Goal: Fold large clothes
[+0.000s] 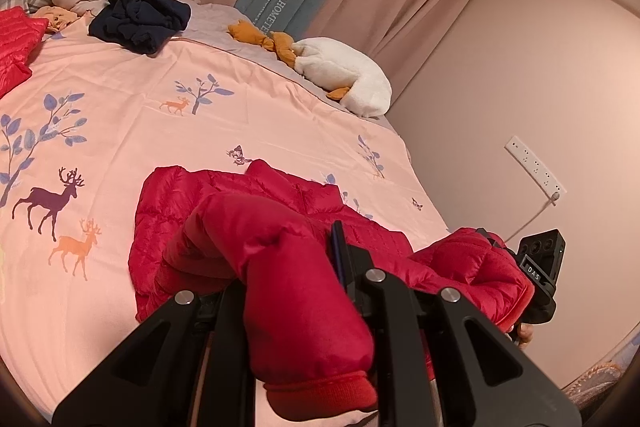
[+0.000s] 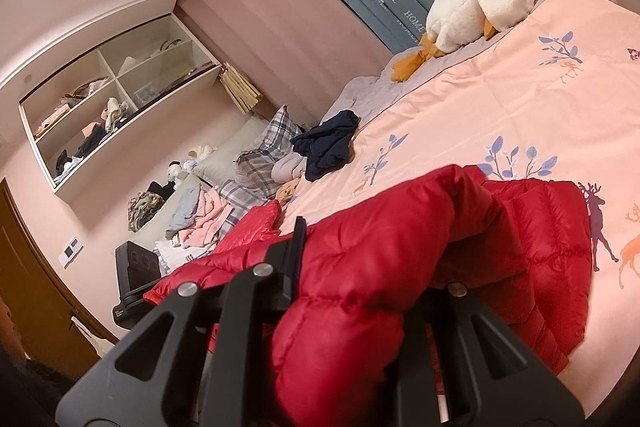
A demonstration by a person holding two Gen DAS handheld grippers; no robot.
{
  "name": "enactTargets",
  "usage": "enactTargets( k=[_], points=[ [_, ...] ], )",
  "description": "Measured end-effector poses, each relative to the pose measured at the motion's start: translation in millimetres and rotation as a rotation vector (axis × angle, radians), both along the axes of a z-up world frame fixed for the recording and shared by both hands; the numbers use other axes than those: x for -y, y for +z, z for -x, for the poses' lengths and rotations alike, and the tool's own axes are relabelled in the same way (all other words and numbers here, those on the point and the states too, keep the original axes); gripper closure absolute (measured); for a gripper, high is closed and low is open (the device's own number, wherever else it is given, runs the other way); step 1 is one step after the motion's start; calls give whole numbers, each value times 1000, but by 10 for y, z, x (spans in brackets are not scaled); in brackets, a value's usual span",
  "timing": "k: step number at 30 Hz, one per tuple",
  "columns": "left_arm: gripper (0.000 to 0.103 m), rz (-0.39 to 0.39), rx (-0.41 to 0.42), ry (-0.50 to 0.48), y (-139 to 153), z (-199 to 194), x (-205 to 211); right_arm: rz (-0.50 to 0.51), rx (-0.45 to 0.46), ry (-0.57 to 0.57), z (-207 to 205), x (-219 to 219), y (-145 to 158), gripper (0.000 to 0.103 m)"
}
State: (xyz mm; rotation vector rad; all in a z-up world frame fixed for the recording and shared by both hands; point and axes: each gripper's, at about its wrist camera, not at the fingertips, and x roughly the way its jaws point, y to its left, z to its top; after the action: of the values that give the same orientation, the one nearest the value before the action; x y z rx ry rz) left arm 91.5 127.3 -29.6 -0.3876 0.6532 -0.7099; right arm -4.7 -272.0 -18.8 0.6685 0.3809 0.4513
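A bed (image 1: 120, 75) with a pink duvet printed with deer and trees fills the room in front of pink curtains. On its near part lies the red down jacket (image 1: 256, 187), partly lifted. A white plush goose (image 1: 352, 75) and a dark blue garment (image 1: 140, 15) lie at the far side. The left tool (image 1: 296, 291) is clenched on a red sleeve of the jacket. The right tool (image 2: 360, 287) grasps another part of the jacket.
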Motion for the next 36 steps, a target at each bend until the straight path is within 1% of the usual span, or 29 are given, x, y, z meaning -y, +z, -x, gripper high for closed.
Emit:
enactTargets(
  k=[14, 27, 33, 36],
  points=[
    [88, -19, -24, 18, -64, -233, 86, 0, -35, -27, -195, 98, -126, 86],
    [88, -39, -72, 40, -219, -499, 156, 8, -98, -69, -443, 217, -337, 86],
    [88, -62, -89, 51, -283, -645, 219, 6, -128, -88, -576, 271, -439, 86],
    [88, -89, -86, 61, -314, -713, 271, 1, -145, -96, -642, 302, -494, 86]
  ],
)
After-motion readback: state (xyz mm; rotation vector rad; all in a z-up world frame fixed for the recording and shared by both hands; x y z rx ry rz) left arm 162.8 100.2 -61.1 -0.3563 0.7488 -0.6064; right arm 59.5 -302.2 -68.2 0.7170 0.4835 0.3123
